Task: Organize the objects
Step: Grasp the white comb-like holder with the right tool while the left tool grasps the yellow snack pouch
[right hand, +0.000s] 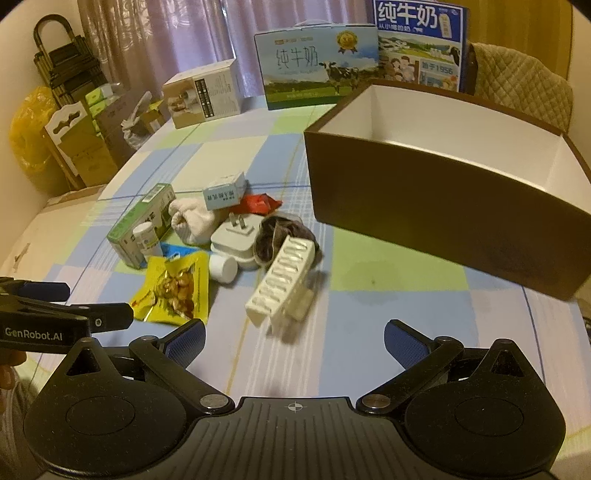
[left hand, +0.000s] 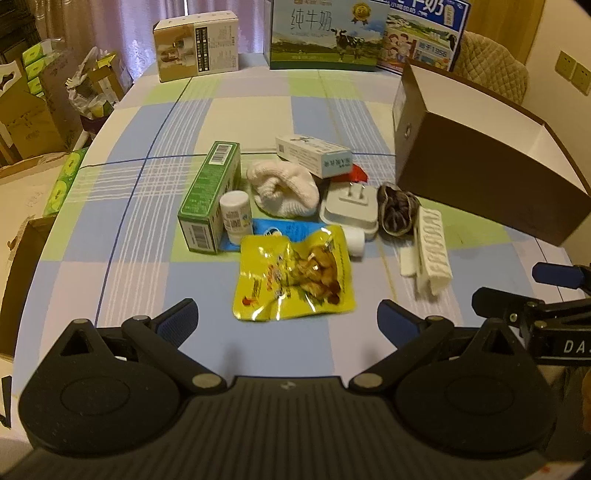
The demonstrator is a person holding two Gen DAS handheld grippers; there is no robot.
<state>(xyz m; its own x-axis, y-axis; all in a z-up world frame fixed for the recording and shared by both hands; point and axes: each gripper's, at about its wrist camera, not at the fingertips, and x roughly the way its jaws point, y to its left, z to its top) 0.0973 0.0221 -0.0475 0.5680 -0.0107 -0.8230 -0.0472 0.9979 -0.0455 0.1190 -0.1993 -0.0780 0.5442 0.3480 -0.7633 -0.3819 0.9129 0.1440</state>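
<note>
At the far edge of your bench [left hand: 155, 229] stand two milk cartons [left hand: 325, 35], with a quilted chair [right hand: 521, 79] behind.

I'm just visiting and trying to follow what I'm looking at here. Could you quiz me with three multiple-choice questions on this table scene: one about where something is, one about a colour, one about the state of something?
1. Where does the white plug adapter lie?
A. Inside the big box
B. In the pile on the table, beside the white sock
C. On the floor

2. What colour is the snack packet nearest the left gripper?
A. Yellow
B. Purple
C. Black

3. What state is the brown box in?
A. Sealed with tape
B. Crushed flat
C. Open on top, with nothing visible inside

Answers: 1 B, since the adapter lies prongs up next to the white sock. 2 A, the packet's foil is plainly yellow. 3 C, the right wrist view shows bare white inner walls, though the box floor is hidden.
</note>
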